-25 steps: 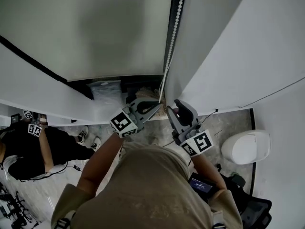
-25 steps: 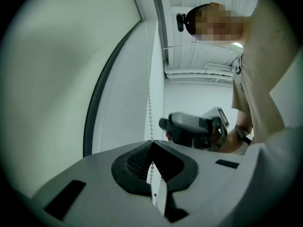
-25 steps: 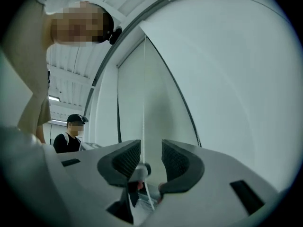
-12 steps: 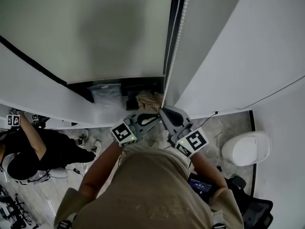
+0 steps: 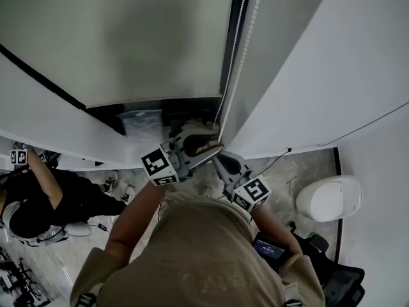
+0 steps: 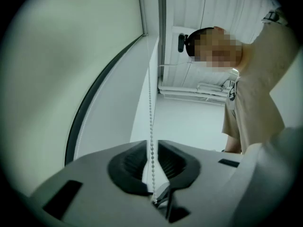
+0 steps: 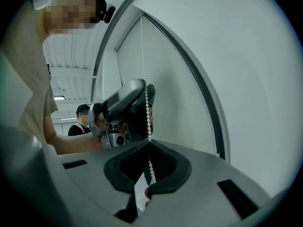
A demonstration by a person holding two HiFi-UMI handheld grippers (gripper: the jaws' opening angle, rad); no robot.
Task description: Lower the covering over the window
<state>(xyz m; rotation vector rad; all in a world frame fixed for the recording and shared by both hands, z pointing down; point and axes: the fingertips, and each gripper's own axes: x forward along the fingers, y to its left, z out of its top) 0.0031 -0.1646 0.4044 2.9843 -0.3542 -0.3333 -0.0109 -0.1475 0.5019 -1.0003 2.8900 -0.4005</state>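
Left gripper (image 5: 211, 144) rose, jaws opening round chain (image 6: 151, 103); grey blind (image 5: 128, 37), marbled floor (image 5: 300, 168).

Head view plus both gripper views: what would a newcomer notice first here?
A white bead chain runs down beside the pale blind that fills the head view's upper left. Lower down, the right gripper is clamped shut on that chain. The left gripper, just above it, has just been opening its jaws, and the chain runs loose between them.
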